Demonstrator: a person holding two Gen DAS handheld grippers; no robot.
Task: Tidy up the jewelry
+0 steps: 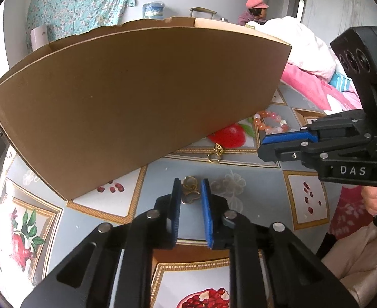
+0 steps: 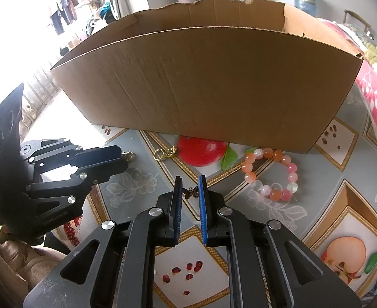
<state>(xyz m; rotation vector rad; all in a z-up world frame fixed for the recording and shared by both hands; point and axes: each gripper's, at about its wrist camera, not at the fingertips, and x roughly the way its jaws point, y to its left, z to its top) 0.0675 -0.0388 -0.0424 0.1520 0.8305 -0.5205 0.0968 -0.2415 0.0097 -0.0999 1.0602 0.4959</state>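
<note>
On the left we see our left gripper point(image 1: 190, 183). It points down at the table cloth point(image 2: 324, 174). Its two blue pads stand close together with only a small gap. A small gold piece point(image 1: 189, 191) sits in that gap, right at the tips. It lies near the front corner of the box. We cannot tell if the pads squeeze it or just stand beside it.

A bit further right a gold hoop with a little chain point(image 2: 162, 152) lies flat on the cloth. It is just beside the picture of a red fruit point(image 2: 201, 151), close to the bottom of the box.

In the middle we see our right gripper point(image 2: 191, 177). Its gap is small too. A tiny dark butterfly charm point(image 2: 191, 192) is between the pads, and both pads touch its wings, so it is pinched there.

To the right of that a bead bracelet point(image 2: 277, 194) lies in a ring on the cloth. Its beads are pink, orange and white. It is near the box but does not touch it.

Behind all of these stands the big brown cardboard box point(image 2: 214, 82), open at the top.
</note>
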